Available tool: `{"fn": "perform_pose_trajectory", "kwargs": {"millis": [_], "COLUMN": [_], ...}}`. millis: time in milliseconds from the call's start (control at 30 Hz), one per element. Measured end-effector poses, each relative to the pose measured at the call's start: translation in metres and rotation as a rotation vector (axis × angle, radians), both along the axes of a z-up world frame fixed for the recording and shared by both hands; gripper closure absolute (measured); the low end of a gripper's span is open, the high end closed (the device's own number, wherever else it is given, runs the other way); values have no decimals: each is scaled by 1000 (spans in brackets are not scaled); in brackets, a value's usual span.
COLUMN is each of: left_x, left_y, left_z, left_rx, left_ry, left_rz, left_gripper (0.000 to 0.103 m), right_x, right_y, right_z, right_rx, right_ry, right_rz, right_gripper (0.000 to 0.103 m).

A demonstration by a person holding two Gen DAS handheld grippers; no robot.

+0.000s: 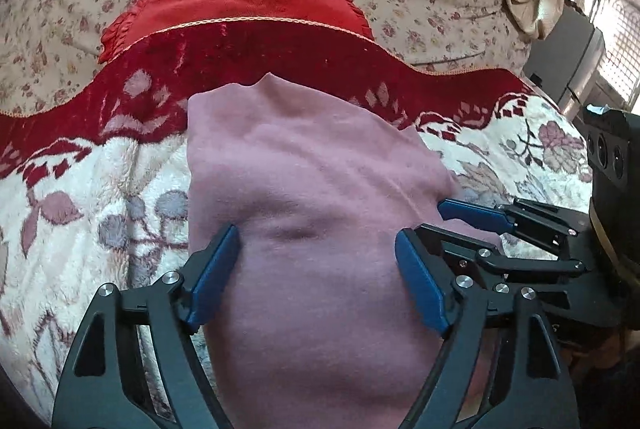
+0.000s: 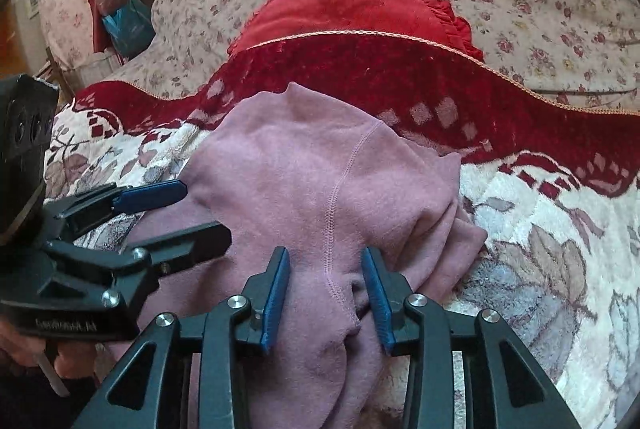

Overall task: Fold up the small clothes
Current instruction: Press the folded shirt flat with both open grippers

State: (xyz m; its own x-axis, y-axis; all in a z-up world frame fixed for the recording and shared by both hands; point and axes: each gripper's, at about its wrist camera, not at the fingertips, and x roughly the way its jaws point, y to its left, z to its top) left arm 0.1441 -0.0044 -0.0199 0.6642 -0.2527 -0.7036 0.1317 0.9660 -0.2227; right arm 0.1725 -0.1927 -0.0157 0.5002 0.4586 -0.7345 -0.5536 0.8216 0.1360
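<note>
Black claw [image 1: 318,243] frames, blue pads, silver screws

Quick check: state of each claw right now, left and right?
Left claw: open, pads apart over the pink garment, gripping nothing.
Right claw: partly open, straddling the garment's seam, pads not pressing.

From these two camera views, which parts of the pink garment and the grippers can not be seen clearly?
- Left wrist view: the near end of the pink garment is cut off by the bottom edge and the left gripper.
- Right wrist view: the garment's left edge lies under the left gripper's fingers.
- Right wrist view: whether the right gripper presses the fabric is unclear.
</note>
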Motion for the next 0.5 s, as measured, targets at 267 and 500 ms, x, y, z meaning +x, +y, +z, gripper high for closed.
{"fn": "perform_pose_trajectory", "kwargs": {"millis": [267, 500], "left_x": [5, 5], "left_y": [-5, -5], "left_z": [4, 13], "left_rx": [5, 13], "left_ry": [48, 50], "left_rz": [-19, -20], "left_gripper": [18, 10], "right_x": [-6, -8], "right_y": [5, 6], "right_z": [1, 8], "right_rx": [-21, -65], "right_ry": [-47, -57], "right_rz": [6, 24], "right_gripper": [66, 66]}}
